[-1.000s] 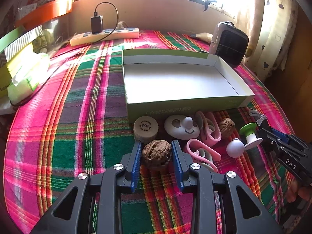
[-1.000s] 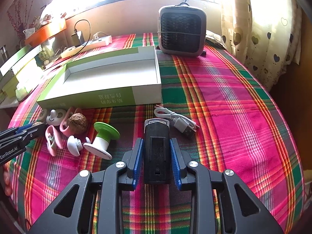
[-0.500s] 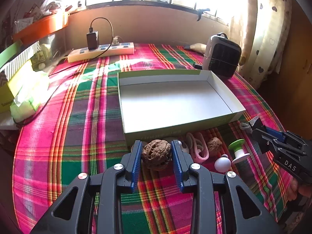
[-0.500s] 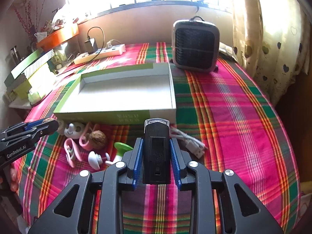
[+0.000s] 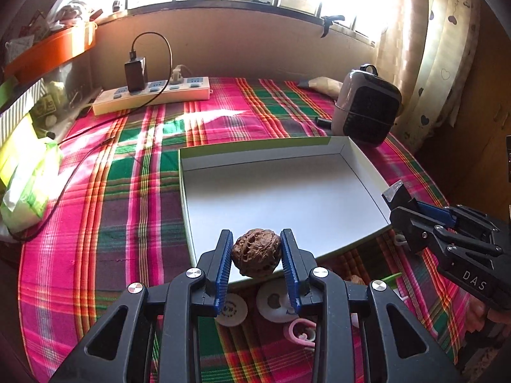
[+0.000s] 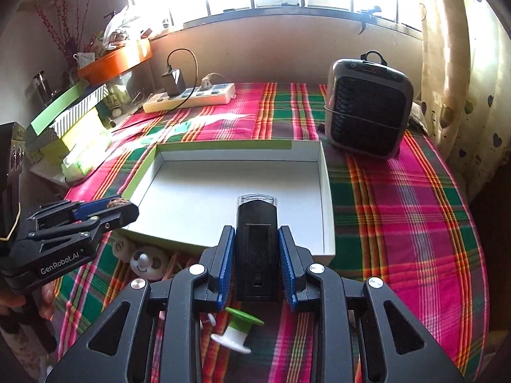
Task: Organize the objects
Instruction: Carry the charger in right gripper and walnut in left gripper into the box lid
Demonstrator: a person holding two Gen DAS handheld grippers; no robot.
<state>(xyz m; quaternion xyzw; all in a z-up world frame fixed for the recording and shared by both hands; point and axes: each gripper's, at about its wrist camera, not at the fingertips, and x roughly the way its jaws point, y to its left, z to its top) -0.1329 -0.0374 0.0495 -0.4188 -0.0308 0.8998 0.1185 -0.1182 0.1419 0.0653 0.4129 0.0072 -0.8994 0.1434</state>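
Observation:
My left gripper (image 5: 257, 249) is shut on a brown walnut (image 5: 256, 252) and holds it in the air over the near edge of the shallow white box with a green rim (image 5: 281, 191). My right gripper (image 6: 256, 245) is shut on a black rectangular device with a clear tip (image 6: 256, 242), raised over the near right part of the same box (image 6: 223, 198). Each gripper shows in the other's view: the right gripper (image 5: 415, 214) at the box's right corner, the left gripper (image 6: 105, 209) at its left corner.
Small objects lie on the plaid cloth in front of the box: white discs (image 5: 274, 301), a pink clip (image 5: 301, 333), a green-and-white spool (image 6: 238, 330). A black heater (image 6: 367, 108) stands at the back right, a power strip (image 5: 153, 95) at the back, green packets (image 5: 28, 185) on the left.
Both grippers have risen and moved forward over the box's near edge, carrying the walnut and the black device. The small objects on the cloth now lie below and behind the fingers.

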